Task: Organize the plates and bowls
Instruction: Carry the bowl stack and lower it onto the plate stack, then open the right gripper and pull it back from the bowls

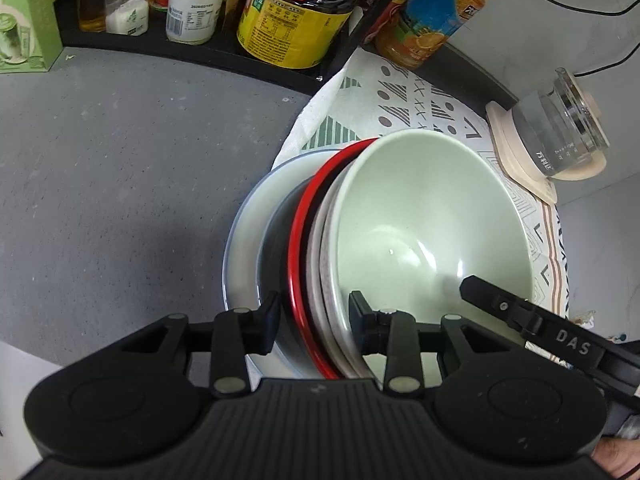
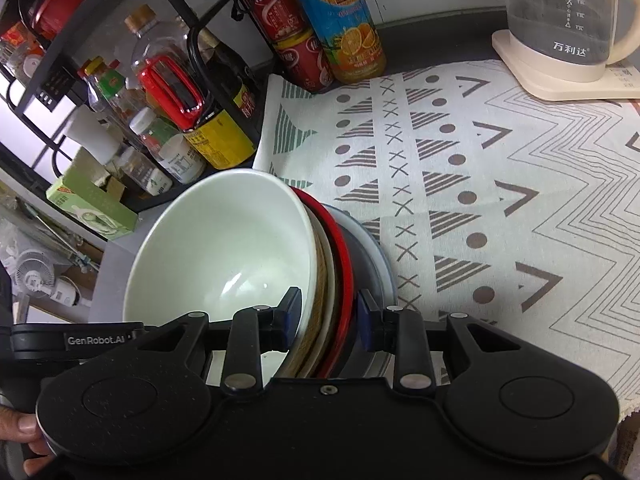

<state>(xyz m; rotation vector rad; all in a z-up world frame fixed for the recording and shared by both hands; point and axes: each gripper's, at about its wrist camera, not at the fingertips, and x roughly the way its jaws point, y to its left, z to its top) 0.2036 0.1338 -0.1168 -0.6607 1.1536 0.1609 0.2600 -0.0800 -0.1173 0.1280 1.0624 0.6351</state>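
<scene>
A stack of dishes is held tilted between both grippers: a pale green bowl (image 1: 432,216) on top, then a speckled beige plate (image 1: 320,240), a red-rimmed black bowl (image 1: 298,236) and a white plate with a blue rim (image 1: 250,232). My left gripper (image 1: 314,320) is shut on the stack's rim, one finger inside the green bowl, one outside the black bowl. My right gripper (image 2: 330,318) is shut on the opposite rim; the green bowl (image 2: 224,248), red rim (image 2: 344,256) and white plate (image 2: 380,264) show there. The right gripper's finger (image 1: 492,300) shows inside the bowl.
A patterned cloth (image 2: 500,200) covers the counter on the right, with a glass kettle on a cream base (image 2: 560,36) at its far corner. A black rack with bottles and jars (image 1: 288,20) lines the back. An orange juice bottle (image 2: 340,24) stands by the cloth. Grey counter (image 1: 120,168) lies left.
</scene>
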